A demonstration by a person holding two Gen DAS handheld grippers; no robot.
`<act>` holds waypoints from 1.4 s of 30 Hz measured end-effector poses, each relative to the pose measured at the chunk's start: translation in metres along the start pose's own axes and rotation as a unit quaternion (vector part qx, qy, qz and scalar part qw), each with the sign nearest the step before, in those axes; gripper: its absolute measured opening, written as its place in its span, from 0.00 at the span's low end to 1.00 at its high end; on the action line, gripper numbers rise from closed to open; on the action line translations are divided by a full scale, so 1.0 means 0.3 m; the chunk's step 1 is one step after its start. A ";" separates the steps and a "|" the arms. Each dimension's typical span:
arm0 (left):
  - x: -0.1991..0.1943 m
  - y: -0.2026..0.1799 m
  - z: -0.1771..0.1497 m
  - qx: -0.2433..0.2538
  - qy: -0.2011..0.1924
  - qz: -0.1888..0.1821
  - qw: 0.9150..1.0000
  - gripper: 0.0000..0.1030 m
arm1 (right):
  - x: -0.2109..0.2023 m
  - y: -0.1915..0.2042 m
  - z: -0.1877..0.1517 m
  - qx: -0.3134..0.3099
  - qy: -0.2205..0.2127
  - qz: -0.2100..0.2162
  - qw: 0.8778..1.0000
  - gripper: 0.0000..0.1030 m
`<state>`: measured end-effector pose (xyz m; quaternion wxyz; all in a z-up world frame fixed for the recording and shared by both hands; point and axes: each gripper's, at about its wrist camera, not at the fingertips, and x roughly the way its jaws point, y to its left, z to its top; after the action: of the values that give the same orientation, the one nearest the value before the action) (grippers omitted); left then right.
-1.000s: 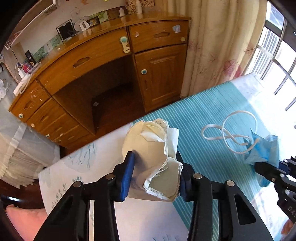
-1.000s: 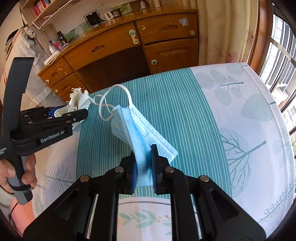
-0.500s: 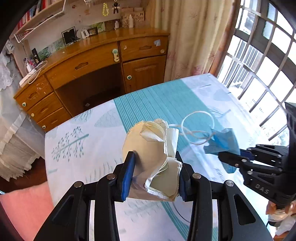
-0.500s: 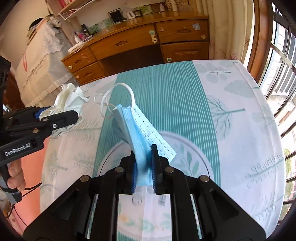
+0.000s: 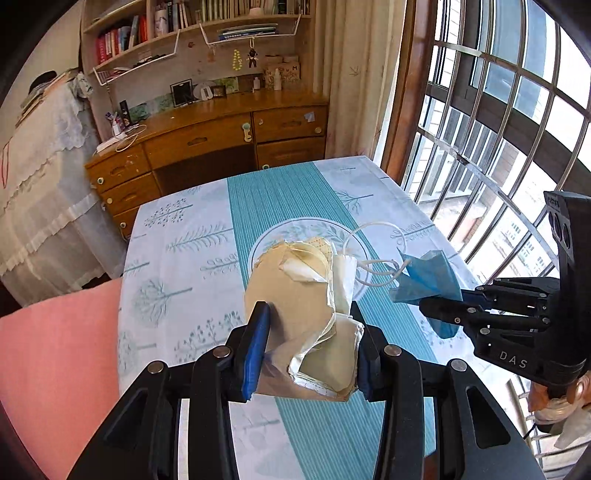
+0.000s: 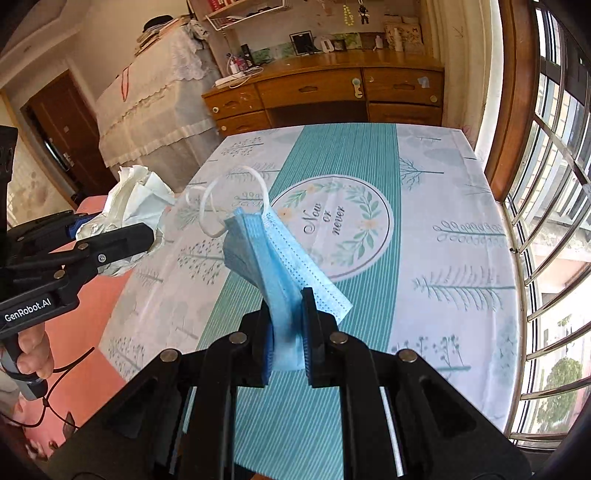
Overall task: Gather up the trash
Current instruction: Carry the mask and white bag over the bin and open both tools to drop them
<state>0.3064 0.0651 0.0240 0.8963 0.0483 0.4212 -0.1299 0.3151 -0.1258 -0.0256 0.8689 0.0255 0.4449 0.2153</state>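
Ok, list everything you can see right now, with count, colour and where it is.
paper wad: one, cream-white, clamped in the left tool, held above the table
mask: one, blue with white loops, pinched in the right tool, held above the table
tablecloth: one, white with a teal stripe and tree prints, covers the table
desk: one, brown wood, against the far wall
shelves: white wire, with books, on the wall above the desk
curtain: one, cream, right of the desk
window: barred, on the right
pink cloth: one, left of the table
left tool: black, blue pads, shut on the wad
right tool: black, shut on the mask
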 end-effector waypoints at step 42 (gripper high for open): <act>-0.081 -0.317 -1.131 -0.076 0.117 -0.079 0.987 0.39 | -0.039 0.101 -1.041 0.066 0.175 0.002 0.982 0.10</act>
<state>0.0137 0.0447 -0.1725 0.8290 -0.0386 0.5340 -0.1613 0.0537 -0.1490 -0.1978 0.7738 0.0460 0.6030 0.1885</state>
